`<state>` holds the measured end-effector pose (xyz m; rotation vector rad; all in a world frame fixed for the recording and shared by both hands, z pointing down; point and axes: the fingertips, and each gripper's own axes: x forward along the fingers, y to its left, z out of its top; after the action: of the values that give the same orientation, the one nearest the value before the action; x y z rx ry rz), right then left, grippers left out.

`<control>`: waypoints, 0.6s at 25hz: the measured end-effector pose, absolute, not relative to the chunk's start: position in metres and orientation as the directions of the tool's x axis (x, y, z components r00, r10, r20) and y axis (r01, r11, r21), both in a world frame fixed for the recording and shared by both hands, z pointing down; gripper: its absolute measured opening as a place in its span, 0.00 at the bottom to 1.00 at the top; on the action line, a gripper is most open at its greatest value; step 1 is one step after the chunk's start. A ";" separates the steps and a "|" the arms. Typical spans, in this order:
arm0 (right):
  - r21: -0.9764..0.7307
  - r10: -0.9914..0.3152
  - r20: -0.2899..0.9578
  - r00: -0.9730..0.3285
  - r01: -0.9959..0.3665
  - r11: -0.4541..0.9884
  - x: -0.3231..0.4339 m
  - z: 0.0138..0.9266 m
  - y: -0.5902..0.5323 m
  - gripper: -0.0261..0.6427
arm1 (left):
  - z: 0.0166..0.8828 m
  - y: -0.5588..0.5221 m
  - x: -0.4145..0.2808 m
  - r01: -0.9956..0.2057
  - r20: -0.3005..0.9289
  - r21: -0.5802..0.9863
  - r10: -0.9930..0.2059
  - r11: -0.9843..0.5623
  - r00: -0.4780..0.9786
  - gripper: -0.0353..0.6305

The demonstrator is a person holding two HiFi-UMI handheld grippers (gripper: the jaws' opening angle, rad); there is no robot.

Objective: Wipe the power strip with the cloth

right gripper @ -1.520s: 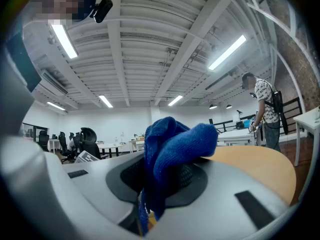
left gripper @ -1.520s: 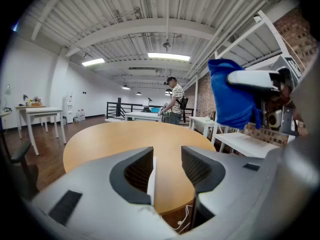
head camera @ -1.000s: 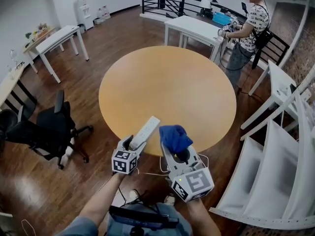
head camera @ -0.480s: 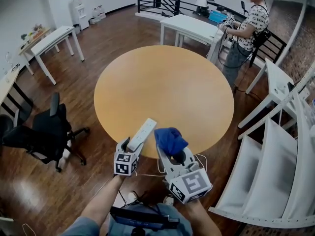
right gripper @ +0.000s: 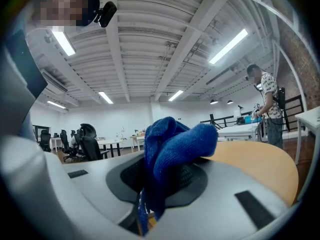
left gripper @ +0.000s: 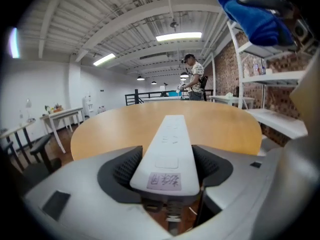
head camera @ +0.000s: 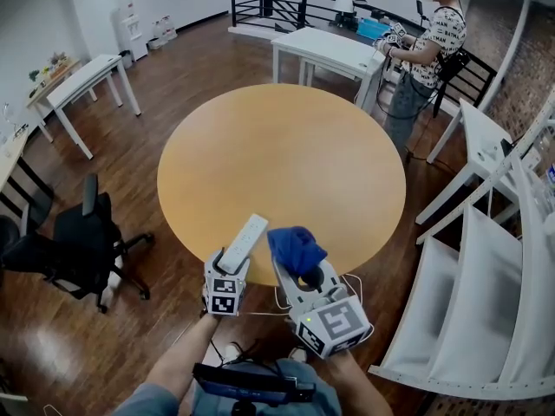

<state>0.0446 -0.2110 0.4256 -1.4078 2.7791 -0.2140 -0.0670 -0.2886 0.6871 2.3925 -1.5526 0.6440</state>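
My left gripper (head camera: 231, 263) is shut on the near end of a white power strip (head camera: 244, 239), which sticks out over the near edge of the round wooden table (head camera: 286, 159). In the left gripper view the power strip (left gripper: 170, 144) runs forward between the jaws, a label on its near end. My right gripper (head camera: 299, 271) is shut on a bunched blue cloth (head camera: 295, 247), held just right of the strip and apart from it. The cloth (right gripper: 172, 151) bulges up between the jaws in the right gripper view, and shows as the cloth (left gripper: 257, 19) at the upper right of the left one.
A white cord (head camera: 277, 306) trails below the table edge. A black office chair (head camera: 74, 241) stands at the left, white shelving (head camera: 486, 319) at the right. A person (head camera: 425, 55) stands by a white desk (head camera: 325, 50) beyond the table. More white tables (head camera: 74, 85) line the left wall.
Both grippers with their loads have shifted slightly left and toward me in the head view as the view drifted; strip and cloth stay the same distance apart.
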 end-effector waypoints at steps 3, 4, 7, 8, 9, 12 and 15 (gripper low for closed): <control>-0.137 -0.805 0.047 -0.592 -0.802 0.582 0.047 0.427 -0.213 0.15 | 0.689 -0.290 -0.066 -0.896 0.483 -0.095 -0.807 -0.435 0.340 0.54; -0.139 -0.805 0.046 -0.591 -0.802 0.581 0.047 0.428 -0.214 0.15 | 0.689 -0.290 -0.066 -0.892 0.492 -0.091 -0.798 -0.444 0.347 0.53; -0.148 -0.805 0.046 -0.592 -0.801 0.580 0.047 0.430 -0.215 0.15 | 0.691 -0.290 -0.065 -0.885 0.510 -0.073 -0.779 -0.460 0.363 0.52; -0.150 -0.803 0.047 -0.594 -0.799 0.582 0.047 0.431 -0.216 0.15 | 0.691 -0.290 -0.065 -0.885 0.517 -0.067 -0.774 -0.462 0.365 0.52; -0.152 -0.802 0.047 -0.595 -0.798 0.583 0.048 0.431 -0.216 0.15 | 0.691 -0.290 -0.065 -0.884 0.523 -0.059 -0.769 -0.463 0.368 0.51; -0.156 -0.805 0.042 -0.592 -0.799 0.580 0.051 0.430 -0.216 0.15 | 0.691 -0.290 -0.066 -0.884 0.535 -0.025 -0.754 -0.466 0.382 0.50; -0.164 -0.807 0.041 -0.590 -0.800 0.577 0.054 0.430 -0.216 0.15 | 0.687 -0.289 -0.068 -0.892 0.530 0.018 -0.753 -0.451 0.391 0.50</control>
<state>0.0536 -0.2161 0.4300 -1.4050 2.7556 -0.2560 -0.0681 -0.2887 0.6867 2.3536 -1.4398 0.6604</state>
